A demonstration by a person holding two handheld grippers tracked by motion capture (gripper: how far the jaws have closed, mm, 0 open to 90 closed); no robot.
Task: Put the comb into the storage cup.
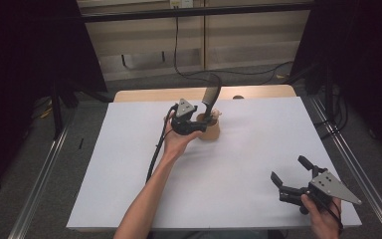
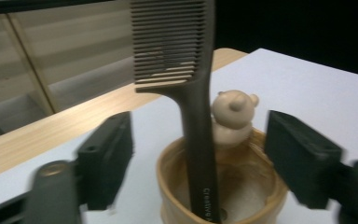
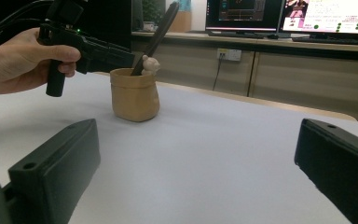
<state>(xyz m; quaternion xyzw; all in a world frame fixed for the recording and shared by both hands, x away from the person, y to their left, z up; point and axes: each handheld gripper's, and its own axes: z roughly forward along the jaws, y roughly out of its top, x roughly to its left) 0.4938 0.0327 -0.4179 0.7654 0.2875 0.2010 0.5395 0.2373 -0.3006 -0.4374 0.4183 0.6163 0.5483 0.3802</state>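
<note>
A tan cup [image 1: 210,130] with a small bear figure [image 2: 233,114] on its rim stands at the far middle of the white table [image 1: 129,164]. A dark comb [image 1: 210,97] stands in the cup, handle down and teeth up, leaning on the rim. My left gripper [image 1: 204,122] is at the cup's left. In the left gripper view its jaws stand apart on either side of the comb's handle [image 2: 196,116] without touching it. My right gripper [image 1: 288,168] is open and holds nothing, low over the table near its front right corner, pointing toward the cup [image 3: 134,95].
A wooden tabletop edge [image 1: 144,94] shows beyond the white sheet. Metal rails [image 1: 40,174] run along both sides of the table. A cable [image 1: 155,149] trails from the left gripper along the forearm. Monitors [image 3: 284,14] stand on a bench in the right gripper view.
</note>
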